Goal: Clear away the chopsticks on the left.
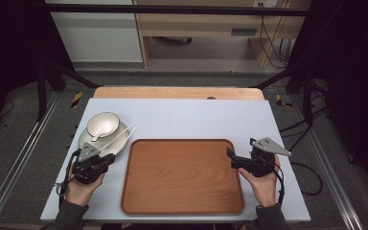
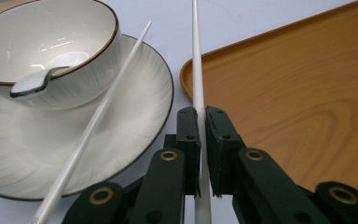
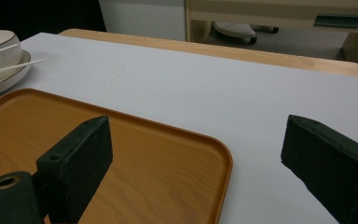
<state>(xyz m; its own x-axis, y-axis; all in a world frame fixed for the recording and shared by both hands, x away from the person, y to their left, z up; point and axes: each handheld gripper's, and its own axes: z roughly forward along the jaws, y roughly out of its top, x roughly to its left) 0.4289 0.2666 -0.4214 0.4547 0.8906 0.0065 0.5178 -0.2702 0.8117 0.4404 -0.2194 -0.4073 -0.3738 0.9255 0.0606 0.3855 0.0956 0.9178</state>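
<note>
Plainly unmarked white chopstick (image 2: 197, 70) between fingers (image 2: 188, 135).

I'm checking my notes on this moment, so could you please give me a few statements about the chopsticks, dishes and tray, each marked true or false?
1. The left tool is shut on a white chopstick. True.
2. The other chopstick lies across the plate. True.
3. The bowl stands on the wooden tray. False: it sits on the plate, beside the tray.
4. The right tool grips the tray's rim. False: its jaws stand wide apart with nothing between them.
5. A spoon rests in the bowl. True.
</note>
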